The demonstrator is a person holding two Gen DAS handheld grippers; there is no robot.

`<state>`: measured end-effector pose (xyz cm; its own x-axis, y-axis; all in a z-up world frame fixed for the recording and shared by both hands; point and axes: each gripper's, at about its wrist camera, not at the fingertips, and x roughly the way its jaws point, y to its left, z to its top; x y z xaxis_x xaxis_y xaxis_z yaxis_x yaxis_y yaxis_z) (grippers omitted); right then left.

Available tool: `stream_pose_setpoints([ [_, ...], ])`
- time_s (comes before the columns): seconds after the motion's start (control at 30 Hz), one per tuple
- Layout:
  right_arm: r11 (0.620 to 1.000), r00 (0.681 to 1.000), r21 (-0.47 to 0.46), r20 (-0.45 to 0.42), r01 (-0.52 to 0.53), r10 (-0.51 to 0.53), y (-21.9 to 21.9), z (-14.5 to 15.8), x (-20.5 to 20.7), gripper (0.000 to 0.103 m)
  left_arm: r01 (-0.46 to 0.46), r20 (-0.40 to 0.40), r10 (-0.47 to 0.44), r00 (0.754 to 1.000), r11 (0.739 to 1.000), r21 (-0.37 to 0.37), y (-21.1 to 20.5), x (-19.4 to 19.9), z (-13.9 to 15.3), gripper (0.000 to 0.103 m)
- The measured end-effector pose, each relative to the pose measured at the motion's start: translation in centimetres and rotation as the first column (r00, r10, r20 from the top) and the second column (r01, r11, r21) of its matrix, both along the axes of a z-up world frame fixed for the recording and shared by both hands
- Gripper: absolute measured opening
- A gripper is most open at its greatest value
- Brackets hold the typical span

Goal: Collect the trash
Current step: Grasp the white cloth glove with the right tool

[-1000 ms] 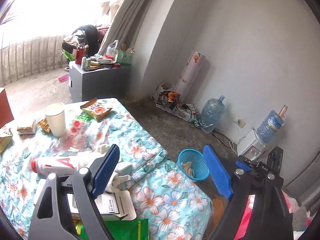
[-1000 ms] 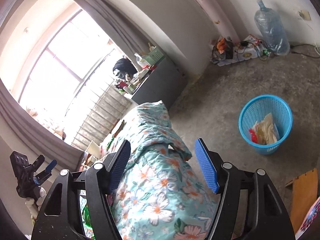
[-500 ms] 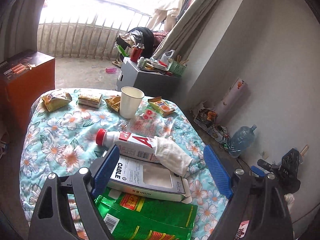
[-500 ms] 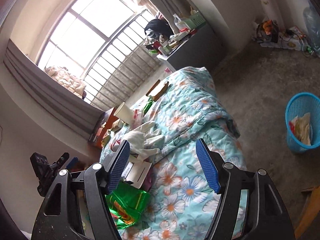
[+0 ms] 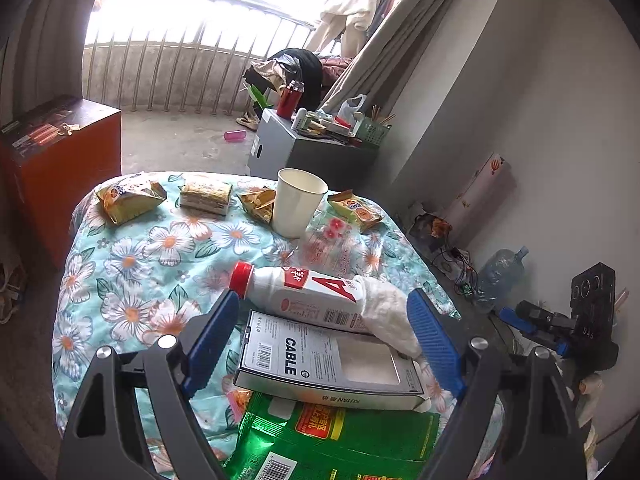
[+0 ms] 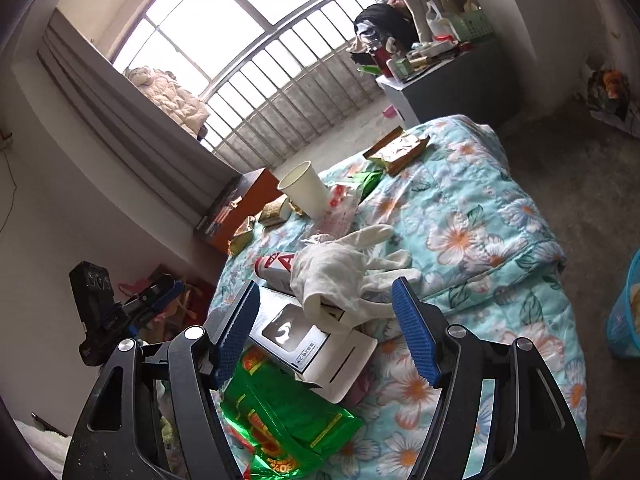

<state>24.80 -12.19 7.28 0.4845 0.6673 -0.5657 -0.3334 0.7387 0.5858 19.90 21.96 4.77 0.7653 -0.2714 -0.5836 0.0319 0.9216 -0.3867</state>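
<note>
We hover over the littered surface [image 5: 132,264].
Both our left gripper [image 5: 324,340] and right gripper [image 6: 324,326] have fingers spread, empty, framing the cable box [image 5: 320,364] and white glove [image 6: 340,276].

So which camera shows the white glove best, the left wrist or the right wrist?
The right wrist view. There the white glove shows whole, fingers spread, draped over the bottle and the cable box. The left wrist view shows only a bunched white lump at the bottle's base, with no fingers visible.

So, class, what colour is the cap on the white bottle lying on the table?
Red; the bottle cap shows best in the left wrist view.
</note>
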Motion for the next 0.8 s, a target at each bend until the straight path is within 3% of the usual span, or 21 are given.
stream_pose_setpoints([
  [0.13,0.993,0.996,-0.094,0.042,-0.077,0.081,4.0,-0.8,1.5,0.065,0.033,-0.018,-0.032,0.999,0.999,0.006,-0.5,1.8,-0.5,0.083],
  [0.27,0.979,0.994,-0.175,0.01,-0.105,0.109,6.8,-3.3,3.9,0.064,0.051,-0.045,-0.05,0.998,0.998,0.032,-1.3,4.5,-0.9,0.083],
  [0.4,0.966,0.991,-0.221,-0.032,-0.135,0.131,8.3,-5.4,5.3,0.05,0.102,-0.077,-0.094,0.993,0.99,0.095,-2.8,7.7,-1.3,0.08],
  [0.5,0.97,0.988,-0.191,-0.061,-0.15,0.141,8.2,-6.1,5.5,0.036,0.164,-0.112,-0.147,0.983,0.973,0.16,-4.6,10.5,-1.8,0.078],
  [0.63,0.978,0.986,-0.139,-0.087,-0.153,0.142,7.4,-6.4,5.6,0.009,0.236,-0.168,-0.201,0.965,0.944,0.229,-7.0,14.6,-2.9,0.078],
  [0.8,0.993,0.989,-0.049,-0.103,-0.107,0.101,5.1,-6.2,5.4,0.004,0.296,-0.247,-0.229,0.942,0.912,0.283,-9.7,19.2,-4.6,0.078],
])
